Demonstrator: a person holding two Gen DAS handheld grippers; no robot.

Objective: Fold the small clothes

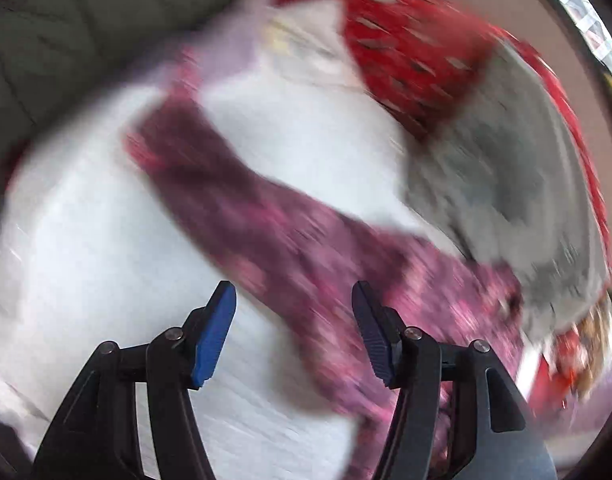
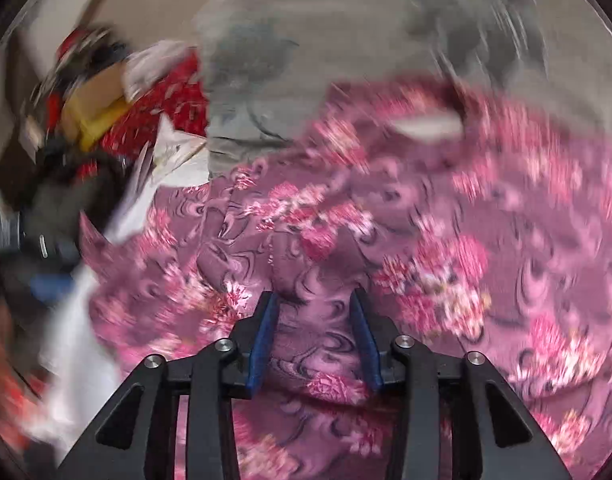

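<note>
A purple-pink flowered garment [image 1: 273,232] lies spread on a white surface [image 1: 85,240], one long narrow part reaching to the upper left. My left gripper [image 1: 293,300] is open and empty, just above the garment's lower part. In the right wrist view the same flowered garment [image 2: 426,220] fills most of the frame. My right gripper [image 2: 314,300] is partly open, its blue pads [image 2: 265,332] standing on either side of a bunch of the flowered cloth; whether it grips is unclear. Both views are motion-blurred.
A grey garment [image 1: 506,184] lies to the right of the flowered one and shows at the top of the right wrist view [image 2: 306,60]. A red patterned cloth [image 1: 406,48] lies behind. A heap of mixed items [image 2: 85,100] sits at the left. A dark quilted cushion [image 1: 65,40] borders the surface.
</note>
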